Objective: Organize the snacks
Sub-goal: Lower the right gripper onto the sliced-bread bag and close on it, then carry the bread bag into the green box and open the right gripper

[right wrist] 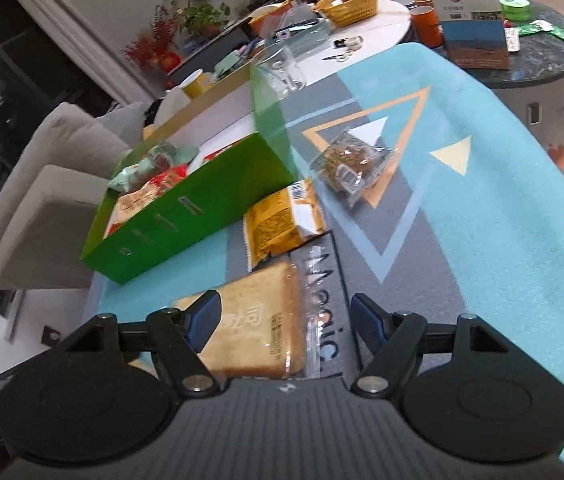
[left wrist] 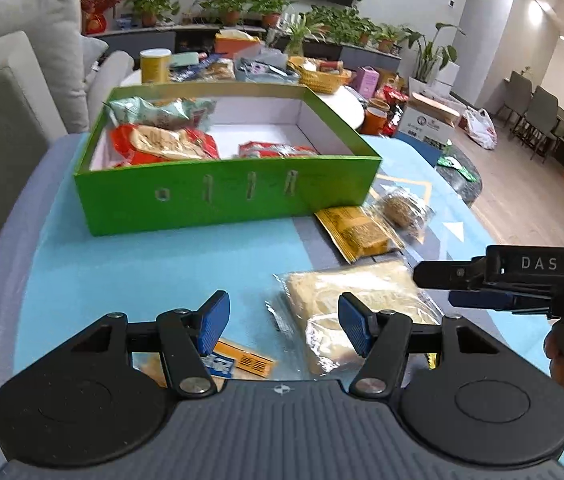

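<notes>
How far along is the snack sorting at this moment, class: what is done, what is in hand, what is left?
Done: several packets already lie inside the green box. In hand: nothing is gripped yet; the right hand-held gripper is open over the wrapped bread, and the left hand-held gripper is open too. Left: the bread, the yellow packet and the clear-wrapped brown snack lie on the mat outside the box.

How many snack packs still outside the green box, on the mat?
4. Toast pack nearest, by both claws; yellow pack against the green box; clear-wrapped brown snack farther out; an orange-labelled pack under the left claw, partly hidden. More may be hidden.
</notes>
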